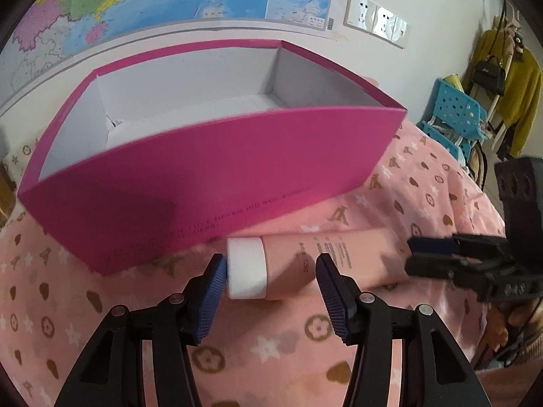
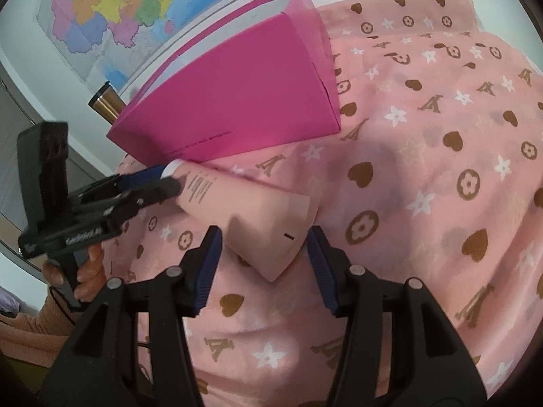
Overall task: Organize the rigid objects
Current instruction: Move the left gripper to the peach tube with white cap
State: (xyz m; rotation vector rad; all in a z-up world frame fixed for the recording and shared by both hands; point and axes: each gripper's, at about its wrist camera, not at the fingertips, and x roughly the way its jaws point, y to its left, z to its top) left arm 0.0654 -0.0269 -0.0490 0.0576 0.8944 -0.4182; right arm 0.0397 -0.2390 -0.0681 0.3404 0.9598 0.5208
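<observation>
A pink tube with a white cap [image 1: 246, 269] lies on the pink patterned blanket, just in front of an open magenta box [image 1: 217, 173]. My left gripper [image 1: 271, 278] is open, its jaws on either side of the cap end of the tube [image 1: 325, 257]. My right gripper [image 2: 263, 257] is open around the tube's flat crimped end [image 2: 268, 234]. In the right wrist view the left gripper [image 2: 166, 179] shows at the cap; in the left wrist view the right gripper [image 1: 431, 254] shows at the tube's far end. The box [image 2: 237, 101] holds white paper inside.
The blanket [image 2: 424, 169] covers the whole surface. A bronze metal flask [image 2: 105, 101] stands behind the box by the wall map. A blue plastic rack [image 1: 454, 112] and hanging clothes are at the far right.
</observation>
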